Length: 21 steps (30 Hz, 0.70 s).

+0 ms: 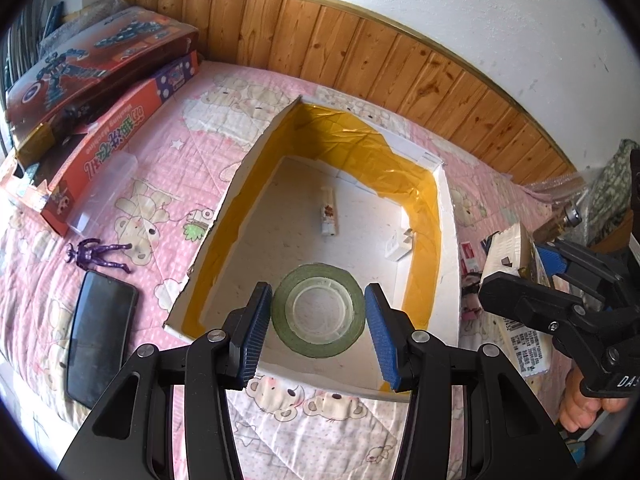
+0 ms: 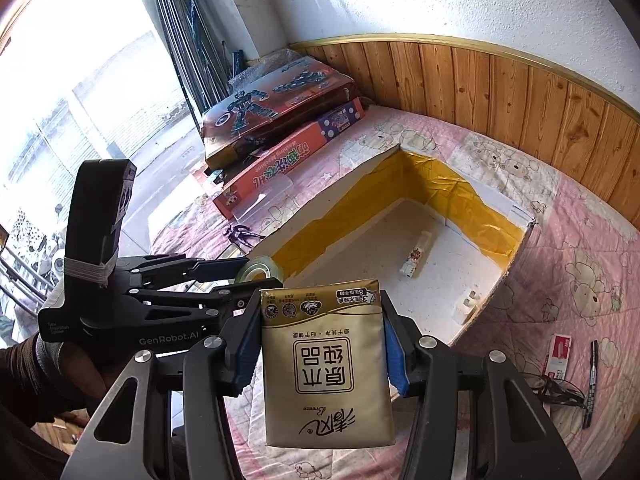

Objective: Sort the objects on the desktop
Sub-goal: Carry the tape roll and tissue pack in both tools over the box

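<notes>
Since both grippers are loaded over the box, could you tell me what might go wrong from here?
The tape roll sits between the left gripper pads with slight gaps showing, so it may slip. The right gripper pinches the tissue pack only near its top; it could swing. Both grippers sit close and might collide.

"genrobot.ai" is printed in white on the black body of the left gripper [image 2: 256,276]. "breeze" and the numerals 3 and 8 are carried, upside down, on the gold tissue pack [image 2: 326,364]. "das" is seen on the right gripper [image 1: 532,264].
</notes>
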Tool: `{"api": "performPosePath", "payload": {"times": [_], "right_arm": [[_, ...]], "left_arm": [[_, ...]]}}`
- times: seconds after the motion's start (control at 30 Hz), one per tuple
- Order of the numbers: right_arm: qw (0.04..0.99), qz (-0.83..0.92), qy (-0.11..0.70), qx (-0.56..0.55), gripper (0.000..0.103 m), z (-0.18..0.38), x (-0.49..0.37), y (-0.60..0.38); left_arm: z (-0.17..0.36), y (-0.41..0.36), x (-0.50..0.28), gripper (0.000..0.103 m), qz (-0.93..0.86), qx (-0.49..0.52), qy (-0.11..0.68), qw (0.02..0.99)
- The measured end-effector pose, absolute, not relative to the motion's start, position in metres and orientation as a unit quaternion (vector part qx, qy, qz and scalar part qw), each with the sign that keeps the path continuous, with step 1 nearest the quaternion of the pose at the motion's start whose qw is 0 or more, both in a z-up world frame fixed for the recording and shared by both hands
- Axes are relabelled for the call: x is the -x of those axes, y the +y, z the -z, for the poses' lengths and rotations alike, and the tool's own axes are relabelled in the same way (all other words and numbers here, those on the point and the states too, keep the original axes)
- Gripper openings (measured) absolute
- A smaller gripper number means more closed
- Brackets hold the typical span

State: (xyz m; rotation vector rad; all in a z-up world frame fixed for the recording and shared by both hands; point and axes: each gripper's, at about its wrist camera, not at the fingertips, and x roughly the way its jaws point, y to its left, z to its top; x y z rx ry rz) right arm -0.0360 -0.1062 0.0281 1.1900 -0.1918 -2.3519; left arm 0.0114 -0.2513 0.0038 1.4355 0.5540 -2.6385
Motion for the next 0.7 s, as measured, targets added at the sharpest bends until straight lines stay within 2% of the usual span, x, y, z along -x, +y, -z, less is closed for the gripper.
{"api": "performPosePath", "payload": {"times": [0.2, 0.7], "right_arm": [[0.241, 0.854, -0.073, -0.456, 0.053, -0.019, 0.063, -0.114], [0.204, 0.830, -0.077, -0.513, 0.053, 0.019, 0.131, -0.129]], "left_arm": [[0.006, -0.260, -0.004, 0.049, 0.853, -0.483, 0.197, 0.033], [0.021, -0.269, 0.019, 0.049, 0.847, -0.503, 0.173, 0.019]]}}
